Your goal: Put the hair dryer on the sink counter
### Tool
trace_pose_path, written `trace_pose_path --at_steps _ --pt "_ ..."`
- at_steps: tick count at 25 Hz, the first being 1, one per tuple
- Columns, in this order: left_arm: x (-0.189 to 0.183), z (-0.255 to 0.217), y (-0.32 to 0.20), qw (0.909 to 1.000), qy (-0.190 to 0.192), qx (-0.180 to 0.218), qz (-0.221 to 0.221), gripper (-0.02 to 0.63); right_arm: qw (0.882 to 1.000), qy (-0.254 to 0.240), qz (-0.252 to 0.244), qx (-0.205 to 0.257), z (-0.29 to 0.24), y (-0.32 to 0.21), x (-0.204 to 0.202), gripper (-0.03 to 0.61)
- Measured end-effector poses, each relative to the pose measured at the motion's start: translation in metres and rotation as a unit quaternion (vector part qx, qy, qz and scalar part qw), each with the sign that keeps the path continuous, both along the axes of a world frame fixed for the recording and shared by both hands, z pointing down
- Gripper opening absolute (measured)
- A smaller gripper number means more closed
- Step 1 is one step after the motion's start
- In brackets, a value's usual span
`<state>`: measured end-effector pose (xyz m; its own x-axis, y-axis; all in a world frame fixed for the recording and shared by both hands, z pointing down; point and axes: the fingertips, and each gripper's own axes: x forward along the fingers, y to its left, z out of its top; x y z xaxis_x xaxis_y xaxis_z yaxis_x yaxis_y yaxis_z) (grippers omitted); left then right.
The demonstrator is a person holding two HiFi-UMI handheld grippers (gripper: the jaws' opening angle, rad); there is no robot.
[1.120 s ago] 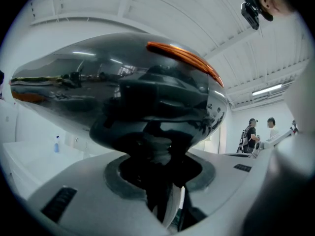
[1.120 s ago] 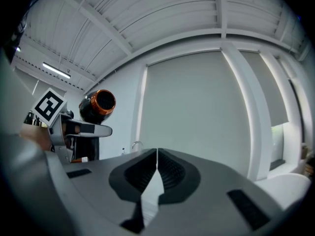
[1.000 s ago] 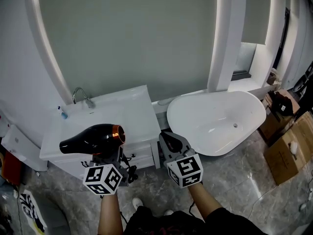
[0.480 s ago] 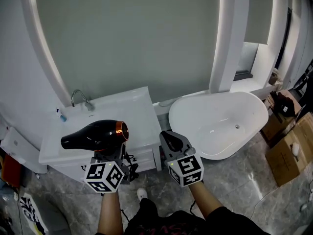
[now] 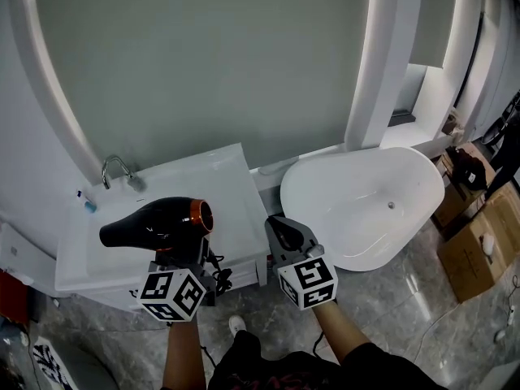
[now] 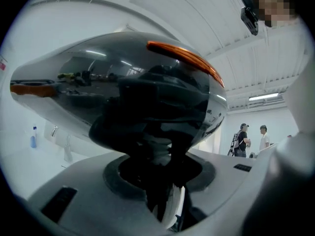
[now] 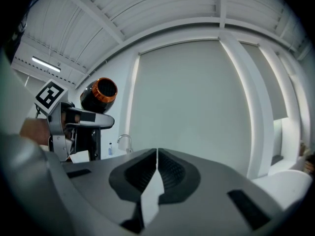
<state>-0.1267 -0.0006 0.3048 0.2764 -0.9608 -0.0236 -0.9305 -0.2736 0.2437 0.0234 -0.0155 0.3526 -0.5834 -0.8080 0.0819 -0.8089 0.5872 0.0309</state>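
Dryer [image 5: 154, 226]: black, with an orange ring at the rear; the handle is clamped in the left claw [image 6: 160, 183]. The body is held crosswise, nozzle to the left and ring to the right. In the head view it is seen in the air over the front part of the surface [image 5: 227, 187].
Left claw: the jaws are pressed on the dryer's handle, and the marker cube is turned toward the person.
Cord [image 5: 218, 276]: black, bunched just right of the left claw, below the dryer.
Right claw [image 7: 156, 173]: the jaws are brought together with nothing between them. It is held just right of the left claw, apart from the dryer. In the head view it is seen before the gap between surface and tub [image 5: 366, 197].
Surface: white, with a sink set into it; its front edge is crossed by the dryer in the head view.
Faucet [image 5: 114, 169]: curved metal, set at the back left of the surface.
Bottle [image 5: 84, 201]: small, blue-capped, stood just left of the faucet.
Tub: white, oval, placed right of the surface against the wall.
Boxes [image 5: 479, 250]: cardboard, set on the floor [image 5: 390, 315] right of the tub.
Floor: grey, marbled.
Persons [image 6: 242, 139]: two are seen far off at the right of the left gripper view.
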Motion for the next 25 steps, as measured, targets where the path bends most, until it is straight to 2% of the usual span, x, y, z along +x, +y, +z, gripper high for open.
trace_pose_path --at_steps 9,16,21,25 --pt "-0.028 -0.004 -0.066 0.9990 0.023 -0.004 0.039 0.158 1.000 0.005 0.027 -0.011 0.003 -0.065 -0.038 0.021" --pt "-0.035 -0.004 -0.106 0.9962 0.036 -0.014 0.078 0.158 0.999 0.002 0.050 -0.003 -0.006 -0.103 -0.059 0.022" --pt "-0.029 0.001 -0.126 0.9962 0.036 -0.024 0.076 0.158 0.999 0.001 0.049 -0.008 -0.001 -0.123 -0.055 0.021" --pt "-0.023 0.006 -0.141 0.9974 0.033 -0.029 0.058 0.158 1.000 -0.001 0.031 -0.006 -0.002 -0.142 -0.051 0.022"
